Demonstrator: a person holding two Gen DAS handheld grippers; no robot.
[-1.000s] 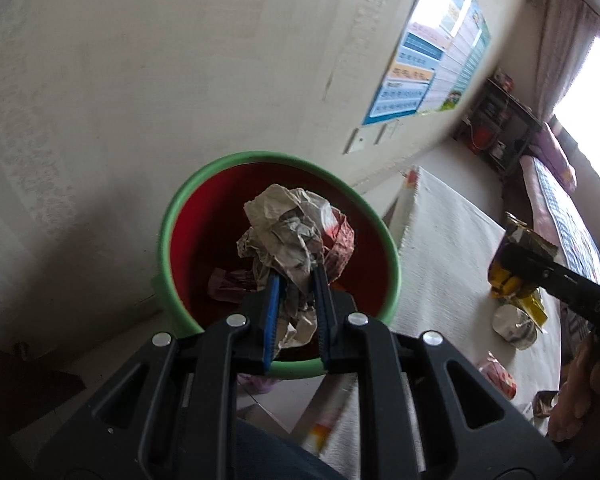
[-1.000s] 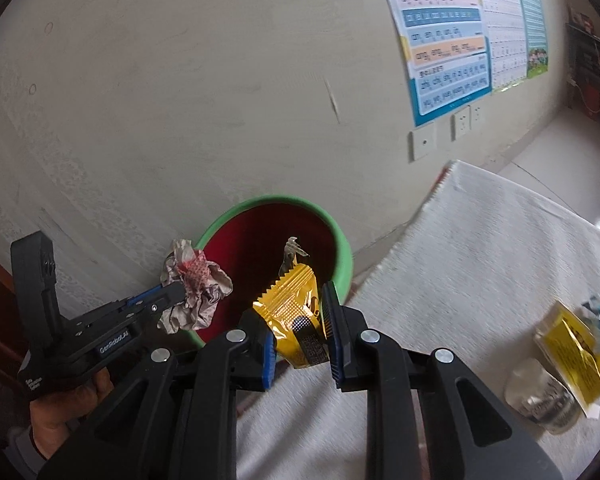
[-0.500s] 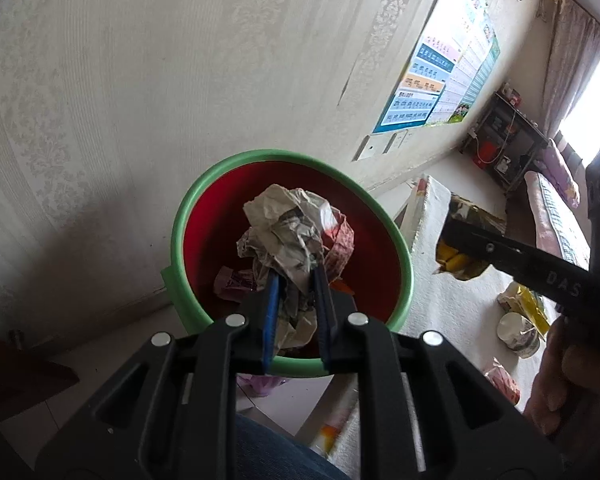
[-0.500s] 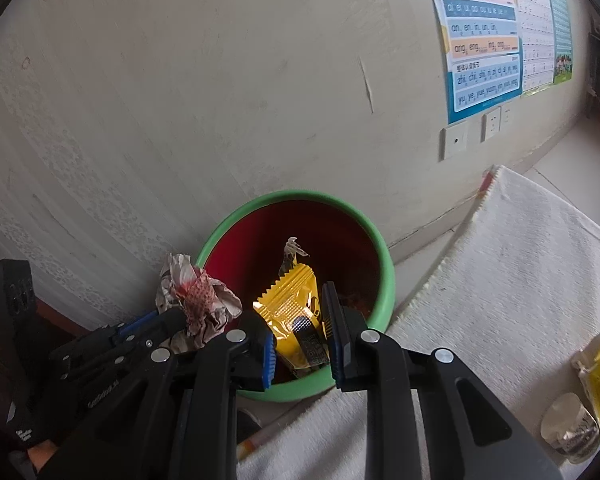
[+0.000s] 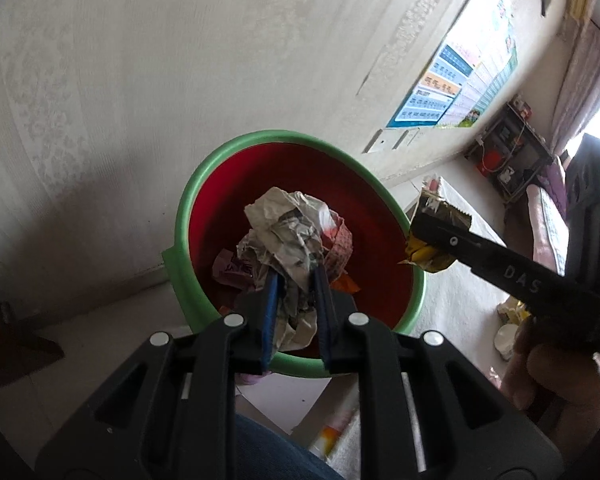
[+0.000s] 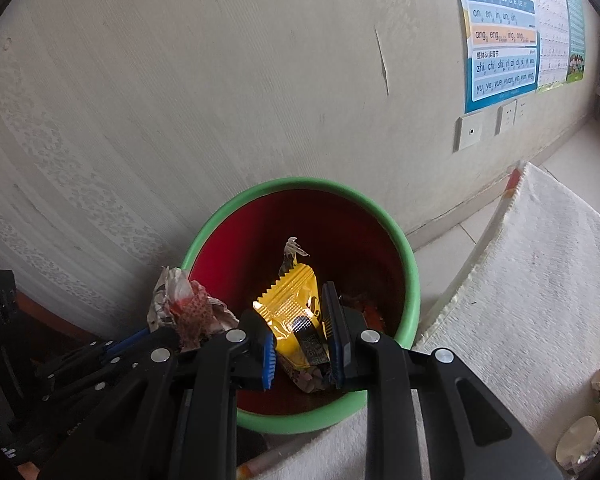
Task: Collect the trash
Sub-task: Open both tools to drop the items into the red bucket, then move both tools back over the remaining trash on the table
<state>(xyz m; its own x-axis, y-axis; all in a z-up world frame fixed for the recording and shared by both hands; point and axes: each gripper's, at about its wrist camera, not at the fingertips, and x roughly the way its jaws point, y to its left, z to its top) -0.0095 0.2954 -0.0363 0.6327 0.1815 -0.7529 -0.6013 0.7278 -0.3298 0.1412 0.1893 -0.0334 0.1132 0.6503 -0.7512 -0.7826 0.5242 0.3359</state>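
Left hand-held gripper (image 5: pixel 296 300) clamps crumpled paper (image 5: pixel 288 240); right hand-held gripper (image 6: pixel 300 344) pinches yellow wrapper (image 6: pixel 290 308), long axis pointing away. Bin (image 6: pixel 410 276) directly below both, left seemingly more centred. Floor beyond: cup (image 6: pixel 580 438), probably more trash.

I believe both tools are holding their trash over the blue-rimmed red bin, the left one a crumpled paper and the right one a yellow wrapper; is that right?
Nearly: the red bin has a green rim, as the right wrist view shows. The left tool does hold the crumpled paper, and the right tool the yellow wrapper.
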